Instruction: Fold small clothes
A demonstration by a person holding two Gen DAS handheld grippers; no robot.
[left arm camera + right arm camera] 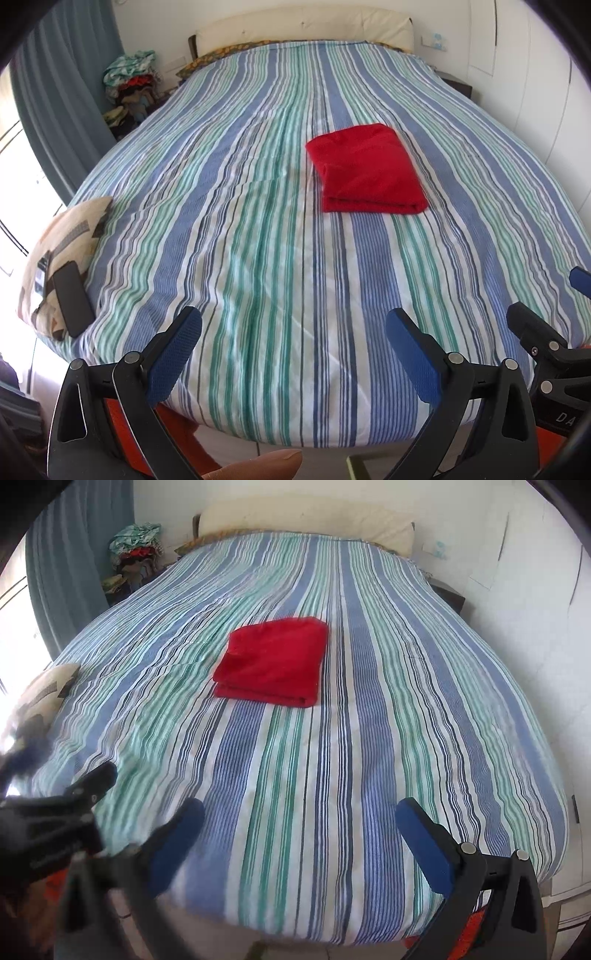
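A red garment point(367, 170) lies folded into a neat rectangle on the striped bedspread point(258, 240), right of the bed's middle. It also shows in the right wrist view point(271, 661), left of centre. My left gripper point(293, 332) is open and empty, held over the near edge of the bed, well short of the garment. My right gripper point(299, 823) is open and empty too, over the near edge. The right gripper's body shows at the far right of the left wrist view point(546, 343). The left gripper shows blurred at the left of the right wrist view point(55, 812).
A patterned cushion point(62, 251) with a black phone point(72, 299) on it sits at the bed's left edge. A pile of clothes point(129, 85) stands by the blue curtain point(62, 92). A cream headboard point(303, 29) and a white wall point(524, 74) bound the bed.
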